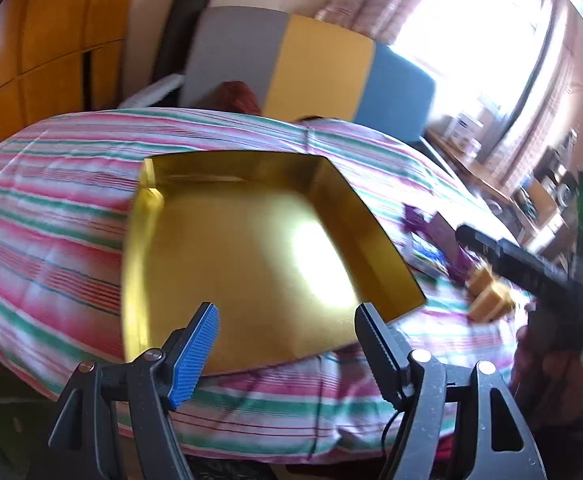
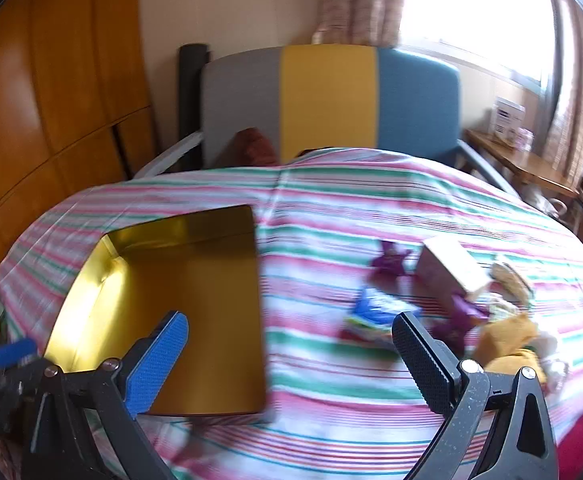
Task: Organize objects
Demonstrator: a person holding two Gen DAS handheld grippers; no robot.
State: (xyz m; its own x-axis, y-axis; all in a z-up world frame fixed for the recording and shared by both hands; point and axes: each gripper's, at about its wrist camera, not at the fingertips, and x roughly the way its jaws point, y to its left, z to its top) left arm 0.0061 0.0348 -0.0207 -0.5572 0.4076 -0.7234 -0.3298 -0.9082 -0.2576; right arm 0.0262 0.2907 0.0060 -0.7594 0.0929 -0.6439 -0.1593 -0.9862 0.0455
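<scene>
A shiny gold tin box (image 1: 251,256) lies open and empty on the striped bedspread (image 1: 51,208); it also shows in the right wrist view (image 2: 195,304). My left gripper (image 1: 287,320) is open and empty over the box's near edge. My right gripper (image 2: 291,332) is open and empty, above the bedspread just right of the box; it shows in the left wrist view (image 1: 531,268) too. A loose pile of small items lies right of the box: a blue-and-white packet (image 2: 375,312), purple wrappers (image 2: 389,264), a pale carton (image 2: 451,272) and yellow-brown pieces (image 2: 507,340).
The bed's headboard (image 2: 327,100) has grey, yellow and blue panels. A wooden wardrobe (image 2: 51,92) stands at the left. A wooden side table (image 2: 523,160) with small things stands at the right under a bright window (image 2: 479,12).
</scene>
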